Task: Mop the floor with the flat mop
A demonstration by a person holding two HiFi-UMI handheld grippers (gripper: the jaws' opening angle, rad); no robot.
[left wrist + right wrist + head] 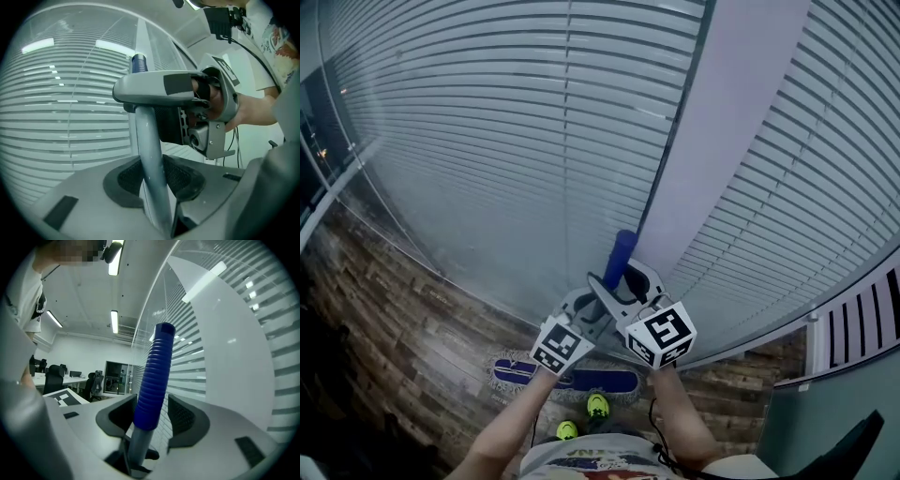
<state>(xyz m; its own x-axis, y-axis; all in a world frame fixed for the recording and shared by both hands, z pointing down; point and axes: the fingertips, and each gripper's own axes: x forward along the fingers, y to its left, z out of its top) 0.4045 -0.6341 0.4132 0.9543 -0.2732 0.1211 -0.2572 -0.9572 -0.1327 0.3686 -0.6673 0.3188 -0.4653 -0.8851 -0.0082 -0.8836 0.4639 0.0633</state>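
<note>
**My left claw (157,180) and right claw (152,417), both clenched on the mop pole (146,140).**
My left claw grasps the bare grey pole between its pads. My right claw grasps higher up, at the ribbed blue grip (154,376), close above the left. The pole stands nearly upright. The mop head (614,382) lies flat on the wood floor (422,328), just ahead of my shoes (597,405) and near the blinds (487,122).
</note>
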